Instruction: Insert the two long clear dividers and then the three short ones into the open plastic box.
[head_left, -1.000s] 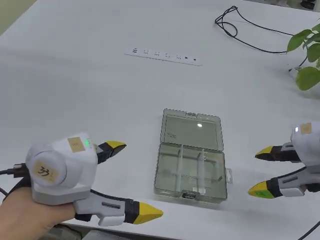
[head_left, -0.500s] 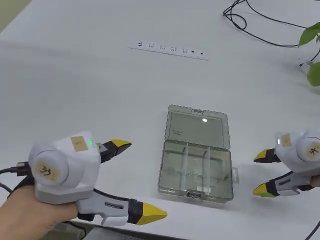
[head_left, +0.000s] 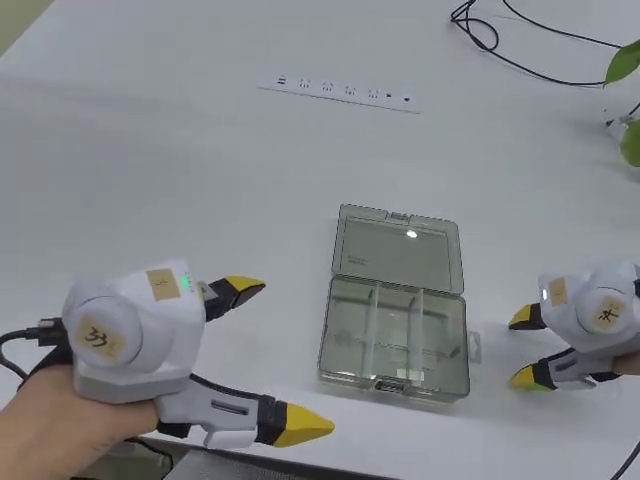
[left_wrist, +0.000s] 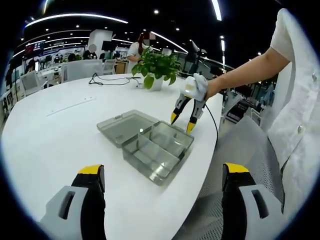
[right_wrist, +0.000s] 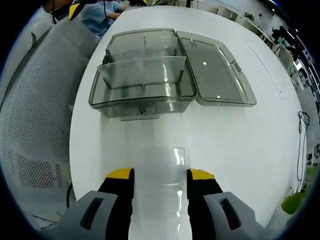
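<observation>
The smoky clear plastic box (head_left: 398, 338) lies open near the table's front edge, its lid (head_left: 400, 245) flat behind it. Two long clear dividers (head_left: 392, 315) stand inside it. In the right gripper view the box (right_wrist: 142, 75) is ahead, and a flat clear divider piece (right_wrist: 167, 162) lies on the table between my jaws. My right gripper (head_left: 521, 348) is open just right of the box, low over the table. My left gripper (head_left: 275, 358) is open and holds nothing, left of the box. The left gripper view shows the box (left_wrist: 152, 145) and the right gripper (left_wrist: 182, 120) beyond it.
A white power strip (head_left: 345, 92) lies at the back, with a black cable (head_left: 500, 35) and a green plant (left_wrist: 155, 67) at the far right. The table's front edge (head_left: 420, 430) runs just below the box. A mesh chair (right_wrist: 35, 125) stands beside the table.
My right gripper has sunk toward the table beside the box, and its jaws stand a little closer together. The head camera shifted slightly. My left gripper has barely moved.
</observation>
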